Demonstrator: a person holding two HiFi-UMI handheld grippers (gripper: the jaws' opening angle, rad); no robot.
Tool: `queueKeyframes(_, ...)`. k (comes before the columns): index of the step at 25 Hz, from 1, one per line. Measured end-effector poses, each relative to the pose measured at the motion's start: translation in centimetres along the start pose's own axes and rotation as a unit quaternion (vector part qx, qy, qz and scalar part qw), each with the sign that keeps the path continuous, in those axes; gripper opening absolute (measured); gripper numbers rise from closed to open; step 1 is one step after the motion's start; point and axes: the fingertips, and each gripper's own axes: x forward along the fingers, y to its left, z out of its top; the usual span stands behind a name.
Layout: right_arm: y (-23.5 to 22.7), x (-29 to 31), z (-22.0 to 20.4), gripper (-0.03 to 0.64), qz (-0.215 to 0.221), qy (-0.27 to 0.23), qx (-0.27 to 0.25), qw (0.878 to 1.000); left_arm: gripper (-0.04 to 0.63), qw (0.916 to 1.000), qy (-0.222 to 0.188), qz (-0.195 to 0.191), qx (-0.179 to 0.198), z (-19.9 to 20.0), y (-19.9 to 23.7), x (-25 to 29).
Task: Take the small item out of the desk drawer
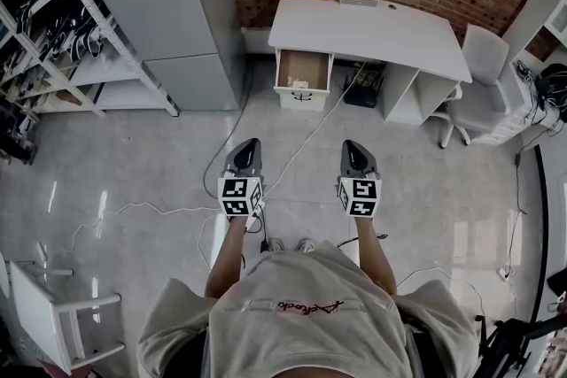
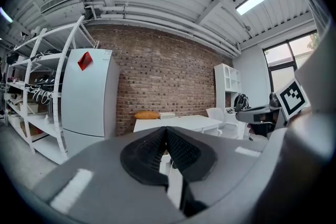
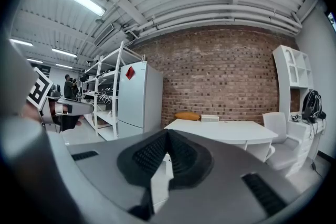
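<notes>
A white desk (image 1: 372, 31) stands against the brick wall, well ahead of me. Its left drawer (image 1: 302, 72) is pulled open, and a small pale item (image 1: 300, 85) lies at the drawer's front. I hold both grippers side by side at waist height, far short of the desk. My left gripper (image 1: 245, 153) is shut with nothing in it, its jaws meeting at the tip (image 2: 166, 129). My right gripper (image 1: 356, 155) is shut and empty too, jaws pressed together (image 3: 167, 132).
A grey cabinet (image 1: 168, 4) stands left of the desk, with white shelving (image 1: 62, 40) further left. A white chair (image 1: 474, 93) sits at the desk's right. Cables (image 1: 310, 133) trail across the floor between me and the desk. A white stool (image 1: 53, 314) stands at my lower left.
</notes>
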Motion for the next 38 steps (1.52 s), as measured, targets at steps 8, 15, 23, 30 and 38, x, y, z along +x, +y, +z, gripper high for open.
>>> queueKeyframes(8,-1.8,-0.2,-0.7,0.011,0.013,-0.001,0.001,1.0,0.008,1.0,0.001,0.004,0.007,-0.1,-2.5,0.7)
queueKeyframes(15,-3.0,-0.1,-1.5,0.011,0.026,0.004,-0.001,1.0,0.009,0.9999,0.004,0.007,0.007,-0.6,-4.1,1.5)
queueKeyframes(23,-4.2,1.8,-1.8,0.011,0.03,0.007,-0.003,1.0,0.008,1.0,0.004,0.008,0.004,-0.7,-4.1,3.6)
queueKeyframes(30,-4.7,5.1,-1.7,0.011,0.033,0.007,-0.013,0.999,0.008,1.0,0.0,0.008,-0.004,-0.9,-2.3,7.0)
queueKeyframes(38,-6.7,11.1,-1.7,0.011,0.02,0.018,-0.015,1.0,0.009,0.9999,0.0,-0.011,-0.009,-0.5,0.2,13.8)
